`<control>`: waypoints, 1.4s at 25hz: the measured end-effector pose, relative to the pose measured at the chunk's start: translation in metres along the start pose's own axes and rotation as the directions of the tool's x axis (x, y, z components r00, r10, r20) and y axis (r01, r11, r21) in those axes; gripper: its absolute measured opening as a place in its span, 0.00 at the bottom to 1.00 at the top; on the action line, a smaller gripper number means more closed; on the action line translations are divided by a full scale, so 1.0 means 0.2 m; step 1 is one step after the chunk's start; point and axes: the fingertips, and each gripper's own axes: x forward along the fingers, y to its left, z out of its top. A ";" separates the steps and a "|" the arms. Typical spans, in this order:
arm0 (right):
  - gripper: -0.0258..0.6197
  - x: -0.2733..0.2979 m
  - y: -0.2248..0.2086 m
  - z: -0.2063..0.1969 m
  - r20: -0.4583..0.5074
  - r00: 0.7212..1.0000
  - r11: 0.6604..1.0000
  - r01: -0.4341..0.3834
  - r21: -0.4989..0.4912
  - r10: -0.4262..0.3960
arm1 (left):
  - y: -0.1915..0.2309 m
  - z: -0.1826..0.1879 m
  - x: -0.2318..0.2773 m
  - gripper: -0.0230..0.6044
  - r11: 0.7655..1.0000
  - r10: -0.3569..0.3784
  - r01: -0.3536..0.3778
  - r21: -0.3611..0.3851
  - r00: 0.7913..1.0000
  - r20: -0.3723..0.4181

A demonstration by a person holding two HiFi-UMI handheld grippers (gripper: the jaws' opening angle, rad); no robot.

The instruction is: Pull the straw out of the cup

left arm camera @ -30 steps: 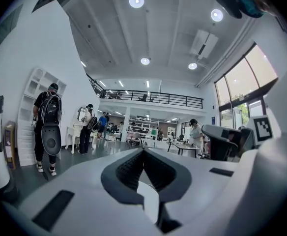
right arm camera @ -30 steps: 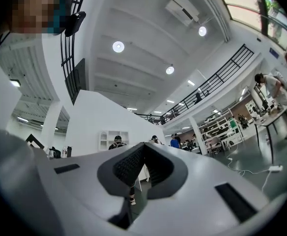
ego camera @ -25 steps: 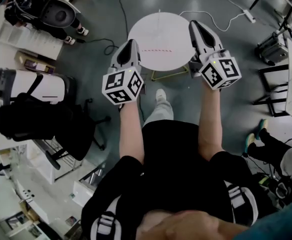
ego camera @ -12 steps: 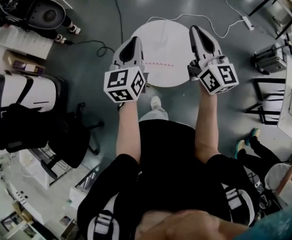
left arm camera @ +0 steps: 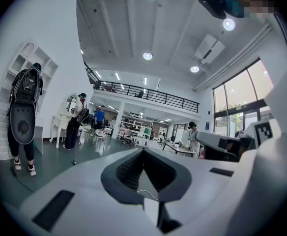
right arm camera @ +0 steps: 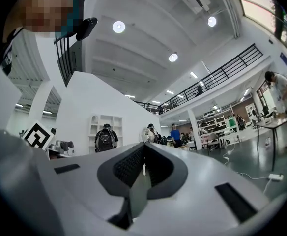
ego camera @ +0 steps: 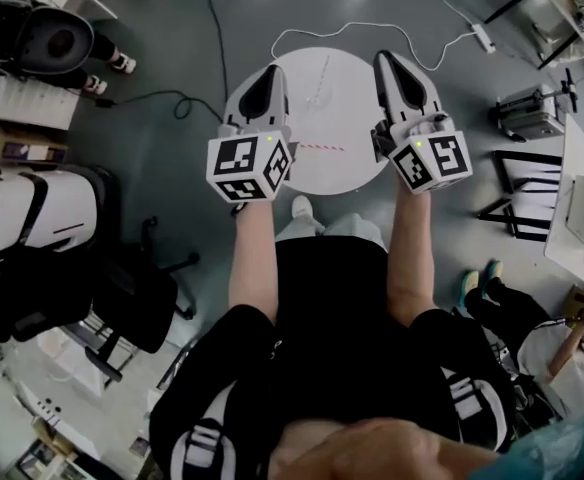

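Observation:
A round white table [ego camera: 347, 88] stands ahead of me on the grey floor. A red-and-white striped straw [ego camera: 317, 148] lies flat near its front edge. A thin pale line [ego camera: 323, 76] crosses the tabletop farther back; I cannot make out a cup. My left gripper [ego camera: 273, 72] hangs over the table's left part, level, its jaws closed with nothing between them. My right gripper [ego camera: 382, 58] is over the right part, also shut and empty. In the gripper views, the left gripper [left arm camera: 143, 149] and right gripper [right arm camera: 143, 145] show only the hall beyond their tips.
A white cable with a power strip [ego camera: 482, 36] runs over the floor behind the table. A black office chair [ego camera: 137, 278] stands at my left, and dark desks [ego camera: 532, 113] at the right. A person with a backpack [left arm camera: 23, 117] stands by white shelves.
The table has drawn closer and lower in the head view. Both grippers now reach over its top, where earlier they were only at its near edge. Their jaws stay closed.

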 end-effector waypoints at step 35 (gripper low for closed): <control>0.07 0.26 -0.32 -1.09 -0.544 0.836 0.982 0.033 0.185 0.074 | 0.23 -0.55 0.46 0.04 0.996 0.071 -0.081 -0.030 0.970 -0.233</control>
